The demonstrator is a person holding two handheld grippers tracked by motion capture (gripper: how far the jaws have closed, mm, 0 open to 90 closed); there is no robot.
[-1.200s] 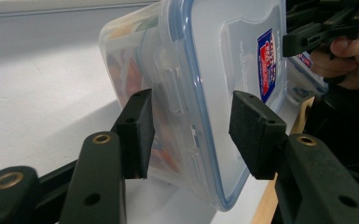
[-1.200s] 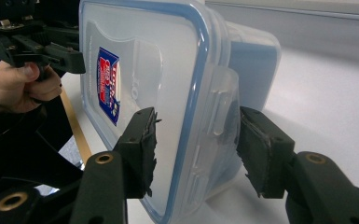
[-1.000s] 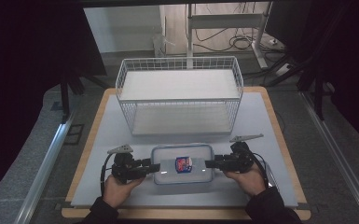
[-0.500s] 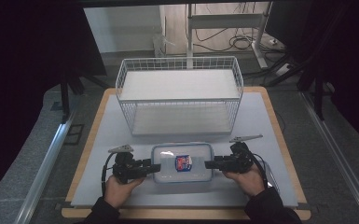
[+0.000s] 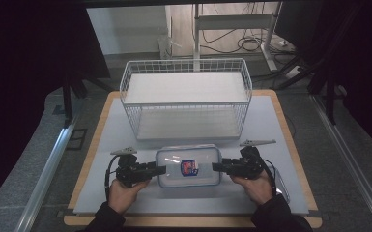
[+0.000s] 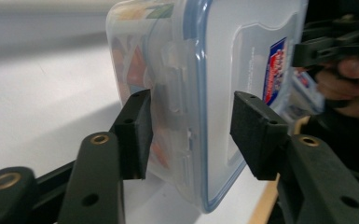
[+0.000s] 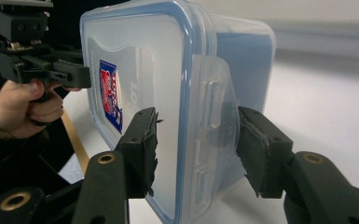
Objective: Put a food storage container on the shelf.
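A clear plastic container (image 5: 188,166) with a blue-rimmed clip lid and a red and blue label lies near the table's front edge. My left gripper (image 5: 162,169) is shut on its left end. In the left gripper view one pad (image 6: 137,135) sits against the base and the other presses on the lid beside the clip, with colourful contents showing through the wall of the container (image 6: 224,60). My right gripper (image 5: 216,167) has just been closing and is shut on the right end. Its pads (image 7: 144,149) squeeze the lid and the clip flap of the container (image 7: 144,60).
A white wire basket (image 5: 186,96) with two shelf levels stands just behind the container, its open side facing me. The pale mat (image 5: 280,125) on the wooden board has free room left and right of the basket. Dark stands and cables lie beyond the table.
The container now sits slightly farther up in the high view and looks a little larger. Both hands stay at its ends and have hardly shifted.
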